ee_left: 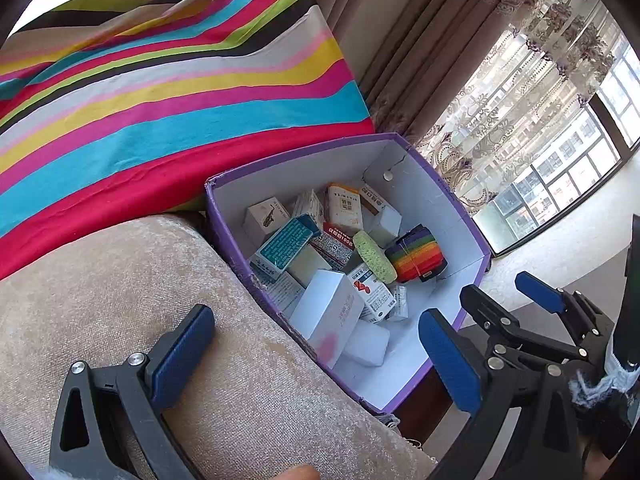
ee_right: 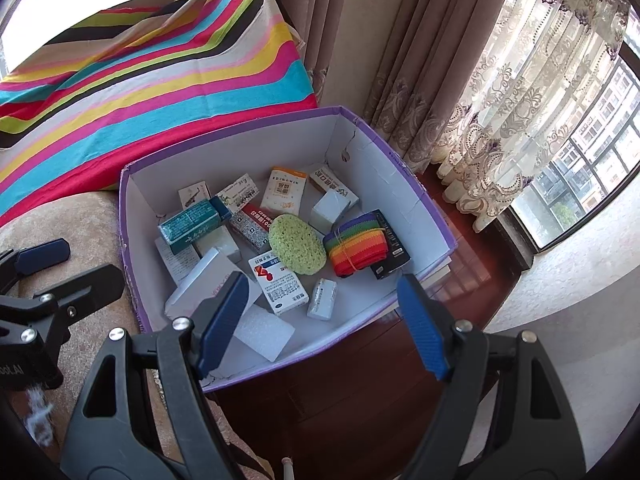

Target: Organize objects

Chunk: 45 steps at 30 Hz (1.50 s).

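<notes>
The purple box [ee_right: 132, 216] with white inside walls stands beside the beige cushion [ee_left: 100, 300] and in front of the striped cloth [ee_left: 160, 100]. Inside it lie many small cartons, a green sponge [ee_right: 296, 246], a rainbow strap [ee_right: 356, 246] and a white foam block [ee_right: 266, 330].

The right gripper [ee_right: 324, 324] hangs over the near edge of the box. Its 2 blue pads are wide apart and hold nothing. Between them, a little deeper in the box, lie a white carton with a red mark [ee_right: 278, 288] and a small white carton [ee_right: 323, 298]. The left pad stands in front of a large white carton [ee_right: 204, 280]; whether it touches this carton, I cannot tell.

The left gripper [ee_left: 316, 354] is also spread wide and empty. One pad is over the cushion, the other near the right wall of the box, so the near corner of the box lies between them. The right gripper [ee_left: 488, 320] shows in the left wrist view, just outside that wall.
</notes>
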Tool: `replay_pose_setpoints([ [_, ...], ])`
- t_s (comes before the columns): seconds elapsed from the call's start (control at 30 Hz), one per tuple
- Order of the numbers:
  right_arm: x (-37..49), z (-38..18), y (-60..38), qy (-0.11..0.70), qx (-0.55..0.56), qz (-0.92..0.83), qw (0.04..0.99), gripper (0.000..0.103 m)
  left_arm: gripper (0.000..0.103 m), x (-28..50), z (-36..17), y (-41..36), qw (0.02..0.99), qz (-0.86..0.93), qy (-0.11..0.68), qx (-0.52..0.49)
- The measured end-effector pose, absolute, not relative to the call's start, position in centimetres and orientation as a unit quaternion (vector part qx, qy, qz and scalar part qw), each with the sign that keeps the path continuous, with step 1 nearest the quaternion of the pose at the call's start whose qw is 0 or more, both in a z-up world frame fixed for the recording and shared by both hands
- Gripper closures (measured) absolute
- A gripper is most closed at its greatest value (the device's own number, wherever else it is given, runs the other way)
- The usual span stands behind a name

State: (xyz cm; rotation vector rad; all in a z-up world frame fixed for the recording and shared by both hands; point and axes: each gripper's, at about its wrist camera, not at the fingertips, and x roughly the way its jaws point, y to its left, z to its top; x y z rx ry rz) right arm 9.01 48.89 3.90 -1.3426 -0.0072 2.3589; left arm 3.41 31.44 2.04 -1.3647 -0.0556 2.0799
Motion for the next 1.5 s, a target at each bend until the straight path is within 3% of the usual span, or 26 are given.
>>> replay_pose_setpoints([
  [1.5, 8.78, 3.7, 49.15, -0.006, -0.487, 0.847, 0.213, 0.024, 0.0, 3.24, 1.93, 31.17, 0.324, 0.788, -0.03, -0.522],
])
